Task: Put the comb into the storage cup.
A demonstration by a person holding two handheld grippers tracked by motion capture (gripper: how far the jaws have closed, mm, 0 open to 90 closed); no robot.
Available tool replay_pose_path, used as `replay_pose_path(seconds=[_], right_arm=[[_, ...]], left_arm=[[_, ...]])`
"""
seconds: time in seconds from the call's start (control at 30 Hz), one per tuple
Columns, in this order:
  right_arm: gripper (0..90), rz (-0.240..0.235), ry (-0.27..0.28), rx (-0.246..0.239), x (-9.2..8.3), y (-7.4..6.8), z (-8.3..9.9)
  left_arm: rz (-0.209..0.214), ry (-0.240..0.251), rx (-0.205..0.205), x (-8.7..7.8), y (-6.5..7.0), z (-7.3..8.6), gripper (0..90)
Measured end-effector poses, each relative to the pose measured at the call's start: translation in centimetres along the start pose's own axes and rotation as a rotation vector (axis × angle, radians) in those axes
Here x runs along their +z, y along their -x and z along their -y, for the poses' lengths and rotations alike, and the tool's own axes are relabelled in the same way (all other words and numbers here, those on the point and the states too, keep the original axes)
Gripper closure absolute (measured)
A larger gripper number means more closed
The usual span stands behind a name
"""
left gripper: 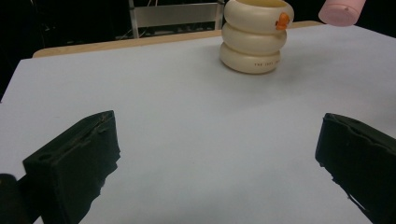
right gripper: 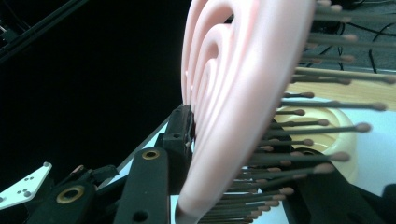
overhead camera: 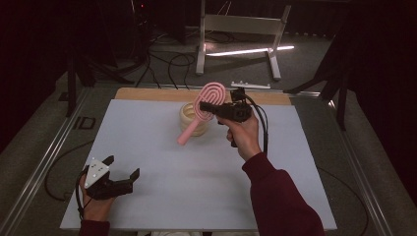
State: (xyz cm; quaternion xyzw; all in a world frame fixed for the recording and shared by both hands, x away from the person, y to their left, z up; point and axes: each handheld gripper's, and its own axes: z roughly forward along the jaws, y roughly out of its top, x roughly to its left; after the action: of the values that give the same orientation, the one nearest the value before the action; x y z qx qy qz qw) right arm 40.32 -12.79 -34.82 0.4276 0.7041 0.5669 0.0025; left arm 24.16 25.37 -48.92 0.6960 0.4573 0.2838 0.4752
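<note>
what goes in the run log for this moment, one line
right gripper: shut on pink hairbrush, held above cream ringed cup | left gripper: open, nothing between fingers, low over white table

Dark lab or recording studio. I sit at a white board (overhead camera: 162,196) on a railed bench. At 12 o'clock: metal stand (overhead camera: 241,29) and loose cables (overhead camera: 169,61) on grey floor, black drapes around.

One pink hairbrush (overhead camera: 206,105), one cream ringed cup (overhead camera: 191,115), and two claws, left claw (overhead camera: 123,169) and right claw (overhead camera: 209,105), over one worktop (overhead camera: 162,162).
</note>
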Motion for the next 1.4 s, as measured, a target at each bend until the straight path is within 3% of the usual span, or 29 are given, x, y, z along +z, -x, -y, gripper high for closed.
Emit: replay_pose_path(seconds=[0.9,1.4], right_arm=[[63.8,0.017,0.039,0.011,-0.1,0.5,-2.0],[63.8,0.051,0.062,0.0,-0.2,0.6,-3.5]], left_arm=[[-0.004,0.001,0.003,0.0,0.1,0.0,0.4],[-0.006,0.003,0.004,0.0,0.1,0.0,0.3]])
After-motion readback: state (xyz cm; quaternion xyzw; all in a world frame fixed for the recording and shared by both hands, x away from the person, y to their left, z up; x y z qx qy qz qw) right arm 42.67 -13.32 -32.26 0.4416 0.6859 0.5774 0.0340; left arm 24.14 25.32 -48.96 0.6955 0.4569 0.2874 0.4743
